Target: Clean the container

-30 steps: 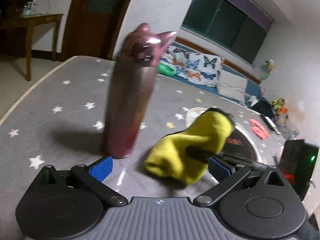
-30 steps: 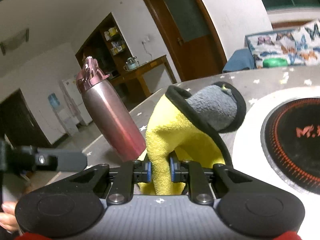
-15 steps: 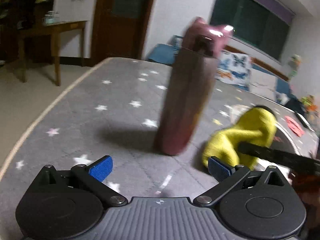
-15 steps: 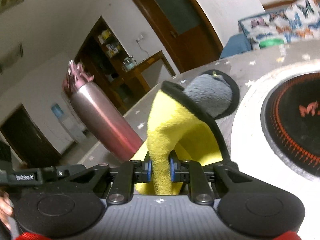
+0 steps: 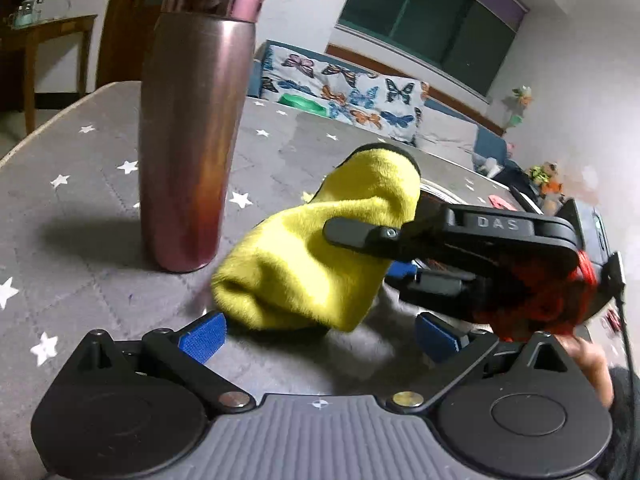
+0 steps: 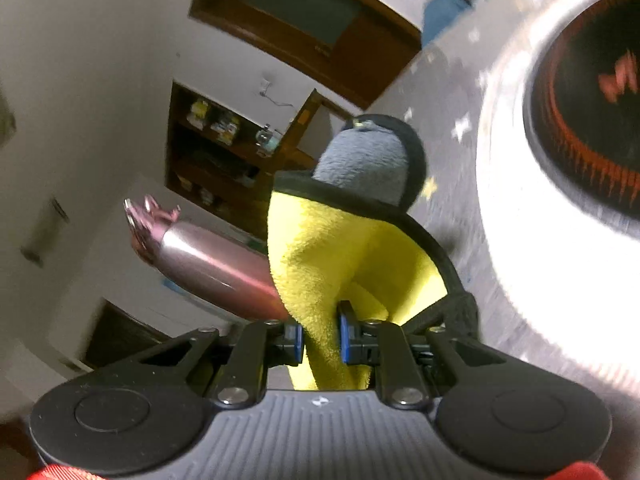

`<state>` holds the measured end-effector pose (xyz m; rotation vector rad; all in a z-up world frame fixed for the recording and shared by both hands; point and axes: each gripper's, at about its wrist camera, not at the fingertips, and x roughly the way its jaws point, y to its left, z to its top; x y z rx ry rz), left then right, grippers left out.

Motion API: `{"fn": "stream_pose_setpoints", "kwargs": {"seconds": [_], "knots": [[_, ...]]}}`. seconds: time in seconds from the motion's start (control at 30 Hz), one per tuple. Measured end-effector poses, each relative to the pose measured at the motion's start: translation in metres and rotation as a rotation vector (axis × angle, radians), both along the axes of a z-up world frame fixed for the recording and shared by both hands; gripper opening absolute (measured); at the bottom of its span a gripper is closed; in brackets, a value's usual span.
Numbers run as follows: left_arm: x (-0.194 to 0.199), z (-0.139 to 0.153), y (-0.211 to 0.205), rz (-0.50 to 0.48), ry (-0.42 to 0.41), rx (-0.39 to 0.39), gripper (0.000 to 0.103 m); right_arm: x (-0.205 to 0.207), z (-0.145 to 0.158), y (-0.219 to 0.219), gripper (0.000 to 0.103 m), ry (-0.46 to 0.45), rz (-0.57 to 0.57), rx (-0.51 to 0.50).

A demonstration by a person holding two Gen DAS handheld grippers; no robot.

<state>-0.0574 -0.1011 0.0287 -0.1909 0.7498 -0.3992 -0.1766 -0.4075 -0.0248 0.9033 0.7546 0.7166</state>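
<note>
A tall pink metal bottle (image 5: 188,136) with a shiny pink lid stands upright on the grey star-patterned tablecloth (image 5: 60,208). It also shows in the right wrist view (image 6: 216,268). My right gripper (image 6: 320,338) is shut on a yellow cloth (image 6: 320,264) with a grey underside and black trim. In the left wrist view the cloth (image 5: 316,256) hangs just right of the bottle, held by the right gripper (image 5: 392,268). My left gripper (image 5: 316,332) is open and empty, low over the table in front of the bottle and the cloth.
A white induction cooker with a black and red ring (image 6: 580,120) lies on the table to the right. A butterfly-print sofa (image 5: 348,92) stands behind the table. A wooden door (image 6: 312,24) and shelves (image 6: 224,148) are at the back.
My left gripper has moved closer to the bottle, which now looms larger. My right gripper has tilted and brought the cloth nearer the bottle's side and in front of the left gripper.
</note>
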Motion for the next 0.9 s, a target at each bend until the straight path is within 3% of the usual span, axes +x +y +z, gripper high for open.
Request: {"fn": "stream_pose_setpoints", "kwargs": {"seconds": [0.07,0.13,0.23,0.3,0.33,0.4,0.5,0.6,0.9], "knots": [[-0.002,0.002,-0.009,-0.005,-0.033,0.050,0.101,0.002,-0.009,-0.005,0.016,0.042,0.007,0.054],[-0.003,0.003,-0.016,-0.009,-0.063,0.091,0.094,0.003,-0.016,-0.009,0.016,0.074,0.009,0.092],[-0.001,0.003,-0.016,-0.006,-0.057,0.080,0.083,0.004,-0.028,-0.015,0.016,0.106,0.013,0.137],[0.002,0.002,-0.016,-0.004,-0.044,0.072,0.065,0.005,-0.034,-0.016,0.016,0.118,0.016,0.150],[0.003,0.002,-0.016,-0.004,-0.037,0.069,0.061,0.005,-0.035,-0.016,0.016,0.120,0.016,0.150],[0.005,0.001,-0.016,-0.013,-0.028,0.057,0.041,0.007,-0.036,-0.014,0.016,0.119,0.015,0.144],[0.003,0.001,-0.020,-0.039,-0.034,0.063,0.024,0.005,-0.038,-0.014,0.016,0.112,0.013,0.124],[0.001,0.004,-0.020,-0.069,-0.037,0.041,0.018,0.002,-0.039,-0.014,0.016,0.101,0.009,0.102],[-0.016,0.020,-0.032,-0.181,-0.097,0.009,0.016,-0.012,-0.024,-0.021,0.016,0.037,-0.027,0.097]]}}
